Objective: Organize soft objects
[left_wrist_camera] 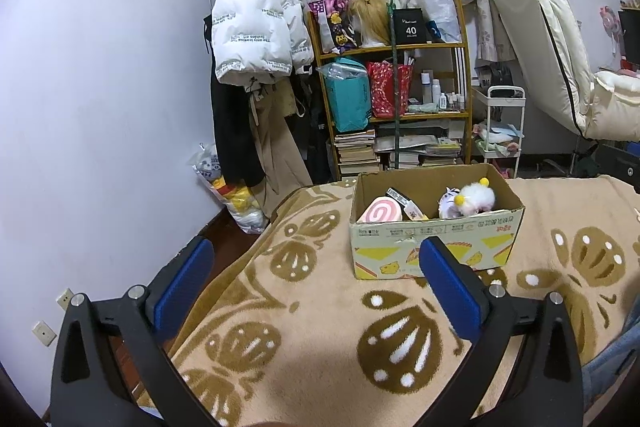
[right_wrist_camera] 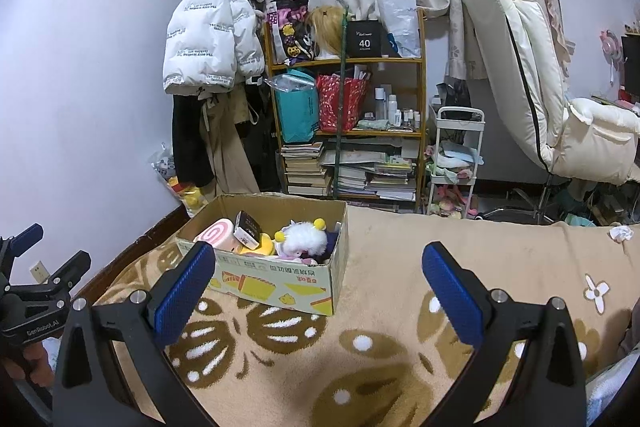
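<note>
An open cardboard box stands on the tan butterfly-patterned blanket. In it lie a pink swirl-roll plush, a fluffy white plush with yellow pompoms and a dark tagged item. The box also shows in the right wrist view, with the pink roll, a yellow plush and the white plush. My left gripper is open and empty, short of the box. My right gripper is open and empty, right of the box's front corner.
A crumpled white tissue lies at the blanket's far right. Beyond the bed stand a cluttered shelf, hanging coats, a white cart and a cream chair. The left gripper's body shows at the right view's left edge.
</note>
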The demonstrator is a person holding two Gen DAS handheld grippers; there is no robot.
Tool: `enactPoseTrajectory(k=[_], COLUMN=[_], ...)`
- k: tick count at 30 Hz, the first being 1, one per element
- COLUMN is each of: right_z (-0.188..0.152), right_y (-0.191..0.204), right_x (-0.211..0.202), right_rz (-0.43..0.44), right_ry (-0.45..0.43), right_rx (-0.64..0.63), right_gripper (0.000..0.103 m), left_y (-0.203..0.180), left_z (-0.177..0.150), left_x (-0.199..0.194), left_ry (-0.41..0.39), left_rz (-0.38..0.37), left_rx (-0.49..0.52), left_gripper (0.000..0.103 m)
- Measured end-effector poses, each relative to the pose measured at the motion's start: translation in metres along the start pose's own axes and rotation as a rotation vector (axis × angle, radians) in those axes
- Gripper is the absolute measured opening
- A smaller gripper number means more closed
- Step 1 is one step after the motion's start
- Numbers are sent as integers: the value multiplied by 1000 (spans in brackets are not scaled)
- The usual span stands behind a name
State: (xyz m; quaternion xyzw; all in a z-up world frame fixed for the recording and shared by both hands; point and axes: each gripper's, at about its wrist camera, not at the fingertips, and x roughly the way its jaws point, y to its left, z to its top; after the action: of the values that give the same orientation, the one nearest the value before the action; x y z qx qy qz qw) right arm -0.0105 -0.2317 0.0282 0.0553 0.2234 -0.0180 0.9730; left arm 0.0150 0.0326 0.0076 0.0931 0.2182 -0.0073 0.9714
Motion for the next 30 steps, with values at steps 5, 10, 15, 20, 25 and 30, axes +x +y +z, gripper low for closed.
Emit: enactPoseTrajectory(k=[5, 10, 15, 20, 25, 30], right_z=[-2, -2, -2, -5, -4, -4], right_y=[-1, -3, -3, -3, -3, -5], right_x=[0, 1, 1, 2, 2, 3], right_rz=[-7, -5, -5, -7, -6, -4], right_ry=[-2, 0, 1, 4, 6, 7], right_rx=[3, 1, -3, -7, -5, -6], right_gripper=[103, 103, 103, 103, 103, 103], left_y=[0, -1, -2, -1, -2, -3], left_z=[-1, -2, -2, 0, 0, 0], left_x=[0, 1, 0, -6, -6, -7], left_ry=[0, 0, -12, -37, -34, -38], left_rz=[-2, -2, 2, -13, -11, -3], left_rx=[1, 3, 7, 0, 9, 13], left_gripper=[102, 102, 102, 102, 102, 102])
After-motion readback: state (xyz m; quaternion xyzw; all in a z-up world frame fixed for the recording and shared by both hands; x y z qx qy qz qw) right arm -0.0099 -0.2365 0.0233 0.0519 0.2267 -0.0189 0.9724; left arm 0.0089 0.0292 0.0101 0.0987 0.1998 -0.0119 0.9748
